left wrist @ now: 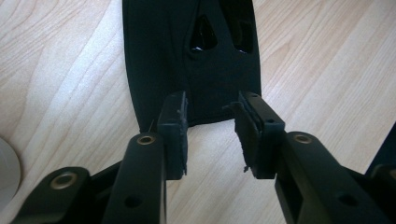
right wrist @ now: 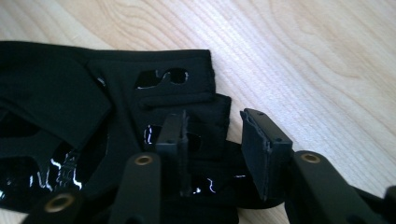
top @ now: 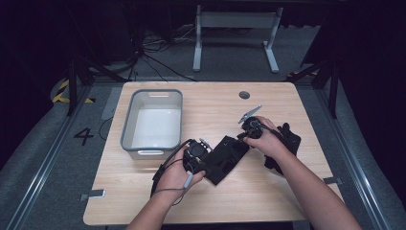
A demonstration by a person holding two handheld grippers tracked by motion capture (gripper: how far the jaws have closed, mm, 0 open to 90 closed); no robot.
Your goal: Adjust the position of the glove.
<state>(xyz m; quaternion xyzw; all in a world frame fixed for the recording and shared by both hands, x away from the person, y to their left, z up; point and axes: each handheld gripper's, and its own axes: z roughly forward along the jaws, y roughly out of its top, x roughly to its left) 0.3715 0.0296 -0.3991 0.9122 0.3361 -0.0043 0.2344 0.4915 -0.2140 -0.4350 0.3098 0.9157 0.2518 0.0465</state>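
A black cloth piece [top: 229,157] with cut-out holes lies flat on the wooden table [top: 210,103], right of a grey bin. My left gripper [top: 208,158] is at its near left end. In the left gripper view the jaws [left wrist: 212,112] stand open, with the hem of the cloth [left wrist: 187,60] lying between the pads, which do not press on it. My right gripper [top: 242,136] is at the far right end. Its jaws [right wrist: 215,123] are also open over a corner of the folded cloth [right wrist: 70,93], where glossy patches show through the holes.
An empty grey bin [top: 158,92] stands at the left of the table. A second heap of black material [top: 289,140] lies under my right forearm. A round grommet [top: 244,95] sits near the far edge. Bare wood extends along the near edge.
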